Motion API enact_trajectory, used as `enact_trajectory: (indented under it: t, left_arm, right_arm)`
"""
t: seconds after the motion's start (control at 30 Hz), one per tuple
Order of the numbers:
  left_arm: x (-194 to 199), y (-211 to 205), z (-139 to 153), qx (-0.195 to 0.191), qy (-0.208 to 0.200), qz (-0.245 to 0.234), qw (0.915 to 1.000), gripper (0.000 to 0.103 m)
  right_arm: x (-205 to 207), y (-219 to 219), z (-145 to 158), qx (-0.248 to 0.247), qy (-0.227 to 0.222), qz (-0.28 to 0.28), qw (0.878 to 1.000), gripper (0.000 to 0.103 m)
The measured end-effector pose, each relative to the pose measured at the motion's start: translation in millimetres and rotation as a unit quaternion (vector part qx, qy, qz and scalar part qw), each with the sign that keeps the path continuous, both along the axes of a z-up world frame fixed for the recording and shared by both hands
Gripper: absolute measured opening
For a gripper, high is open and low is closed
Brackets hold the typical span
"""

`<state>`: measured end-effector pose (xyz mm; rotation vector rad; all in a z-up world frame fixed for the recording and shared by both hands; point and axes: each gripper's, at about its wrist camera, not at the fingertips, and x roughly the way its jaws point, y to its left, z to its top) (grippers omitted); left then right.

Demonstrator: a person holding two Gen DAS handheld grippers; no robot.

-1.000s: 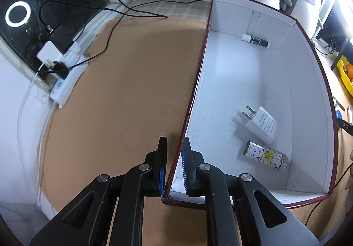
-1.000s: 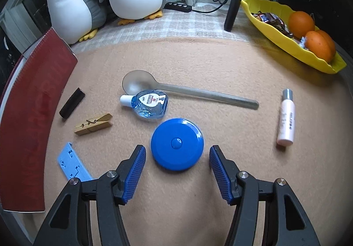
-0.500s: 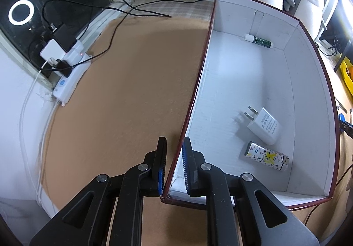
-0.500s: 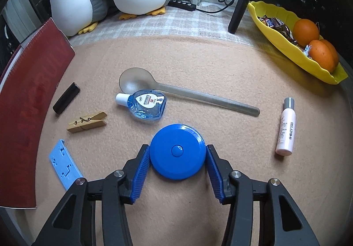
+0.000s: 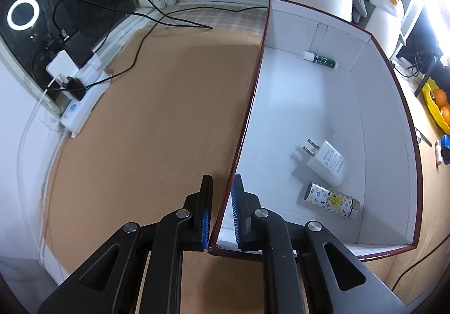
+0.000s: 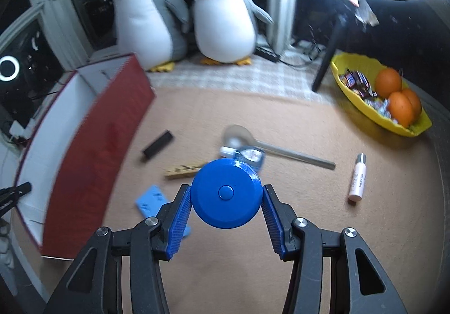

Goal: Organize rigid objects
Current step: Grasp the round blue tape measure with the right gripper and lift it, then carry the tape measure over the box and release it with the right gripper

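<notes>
Our right gripper (image 6: 227, 212) squeezes the round blue tape measure (image 6: 225, 192), and our left gripper (image 5: 221, 208) pinches the box wall (image 5: 247, 122).

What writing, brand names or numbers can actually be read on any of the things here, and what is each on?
No text here reads clearly.
White charger in the box: small grey print, too small to read.
Patterned tube beside it: a repeating monogram-style pattern, not legible.
Green tube at the far wall: nothing readable.
Small clear bottle on the table: red-and-white label, blurred.
Pink-white tube: vertical print, blurred.
Blue round case in the right hand-held gripper: no writing.
</notes>
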<state>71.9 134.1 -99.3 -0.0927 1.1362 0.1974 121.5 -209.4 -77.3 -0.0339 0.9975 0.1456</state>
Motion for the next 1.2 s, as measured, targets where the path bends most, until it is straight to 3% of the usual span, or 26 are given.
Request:
enact_trajectory:
  t: [0.23,0.47,0.73,1.2]
  left_arm:
    - [-0.8,4.2,-0.7,-0.015,-0.011,-0.006,0.9998,0.008]
    - [-1.7,6.9,-0.7,-0.030,-0.021,-0.014,0.9992,0.007]
    - [-2.4,10.0,-1.2,-0.044,-0.028,-0.020,0.9984,0.007]
    - [-1.7,13.7,-2.7,-0.059,-0.035,-0.027,0.9973,0.007]
  right_arm:
    - [-21.6,59.9,30.1,0.006,-0.023,0.061,0.998,0.046]
    - [-40.0,119.9,40.1,0.006,-0.028,0.116,0.993,0.046]
    - [-47.2,167.3,31.1,-0.007,-0.022,0.156,0.987,0.046]
    - [-15.1,203.0,9.6,-0.030,-0.007,0.159,0.987,0.046]
